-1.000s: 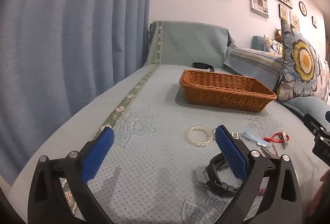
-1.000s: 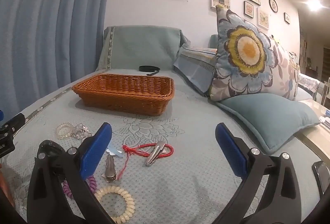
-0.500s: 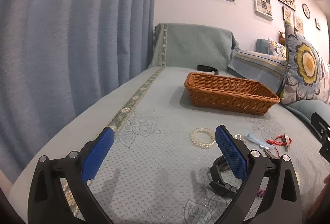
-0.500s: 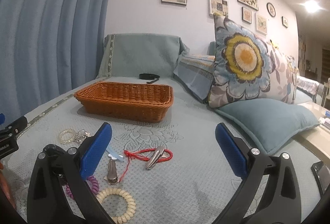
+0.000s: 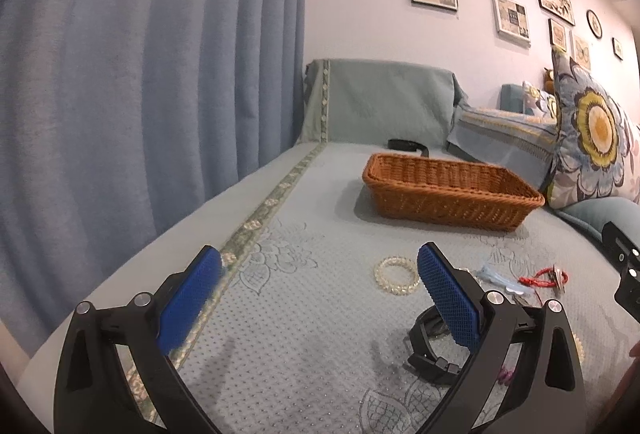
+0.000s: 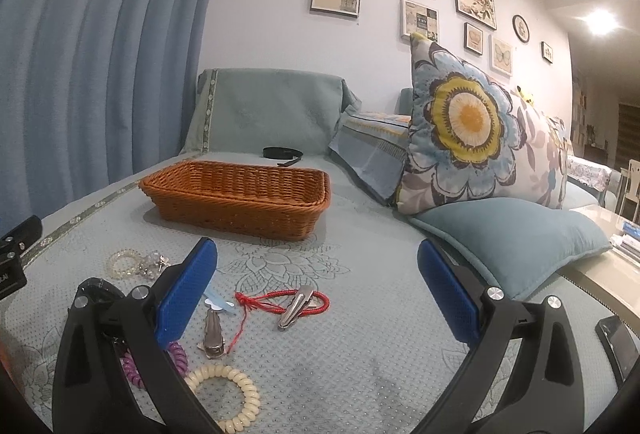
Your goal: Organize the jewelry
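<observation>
Sofa cover [image 6: 360,362] bears all; wicker basket [image 6: 240,200] appears empty, well beyond scattered pieces; step judged: first pick, nothing carried yet.

Right gripper [image 6: 316,294] spread wide, empty; red cord bracelet [image 6: 280,300] with silver hair clip [image 6: 294,308] across it lies between fingers, nearer left one; advice: lower straight, pinch cord clear of clip.

Left gripper [image 5: 320,298] spread wide, empty; clear bead bracelet [image 5: 394,276] just beside right pad; black band [image 5: 426,350], perhaps watch strap, partly hidden behind that finger.
</observation>
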Action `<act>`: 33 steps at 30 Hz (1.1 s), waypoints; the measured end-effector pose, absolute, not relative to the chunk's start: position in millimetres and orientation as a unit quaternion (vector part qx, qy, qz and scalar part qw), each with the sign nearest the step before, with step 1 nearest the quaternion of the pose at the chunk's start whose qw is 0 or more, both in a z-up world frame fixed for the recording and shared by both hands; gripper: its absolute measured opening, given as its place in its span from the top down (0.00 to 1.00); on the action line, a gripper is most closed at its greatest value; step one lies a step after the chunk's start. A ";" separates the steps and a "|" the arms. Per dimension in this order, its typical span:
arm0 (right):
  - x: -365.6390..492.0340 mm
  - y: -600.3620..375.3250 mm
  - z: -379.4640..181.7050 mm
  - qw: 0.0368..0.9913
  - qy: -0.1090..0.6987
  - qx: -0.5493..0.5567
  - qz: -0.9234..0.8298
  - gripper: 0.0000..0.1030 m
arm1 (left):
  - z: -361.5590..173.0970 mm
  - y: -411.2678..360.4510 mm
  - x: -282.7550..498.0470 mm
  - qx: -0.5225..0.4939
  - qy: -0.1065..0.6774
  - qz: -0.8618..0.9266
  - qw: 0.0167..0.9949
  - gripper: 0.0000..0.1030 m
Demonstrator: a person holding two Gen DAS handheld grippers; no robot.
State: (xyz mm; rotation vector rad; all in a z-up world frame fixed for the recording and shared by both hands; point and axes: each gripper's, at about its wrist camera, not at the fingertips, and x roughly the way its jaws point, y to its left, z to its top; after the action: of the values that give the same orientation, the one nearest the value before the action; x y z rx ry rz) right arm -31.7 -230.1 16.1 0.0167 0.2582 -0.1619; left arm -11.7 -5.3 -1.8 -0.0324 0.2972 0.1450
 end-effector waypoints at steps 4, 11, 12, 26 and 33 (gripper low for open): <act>-33.7 -228.1 16.9 0.989 0.124 0.004 -0.080 0.07 | -1.0 -2.1 -13.7 -0.021 0.143 0.072 0.987 0.08; -38.7 -226.4 19.2 0.992 0.115 -0.003 -0.060 0.07 | 0.7 -4.5 -15.4 -0.019 0.137 0.073 0.988 0.08; -39.3 -225.9 19.2 0.992 0.114 -0.004 -0.058 0.07 | 0.8 -4.0 -15.6 -0.020 0.136 0.073 0.988 0.08; -40.8 -225.2 19.6 0.992 0.115 0.000 -0.045 0.07 | 2.6 -6.2 -18.3 -0.017 0.130 0.071 0.989 0.07; -39.6 -225.9 19.1 0.992 0.118 0.000 -0.044 0.07 | 3.1 -6.0 -17.7 -0.017 0.130 0.071 0.989 0.07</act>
State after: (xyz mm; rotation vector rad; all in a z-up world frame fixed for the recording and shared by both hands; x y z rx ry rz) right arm -39.6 -225.9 19.1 -0.0004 0.2360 -0.0890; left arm -17.7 -6.0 3.1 -0.0339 0.2617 0.1433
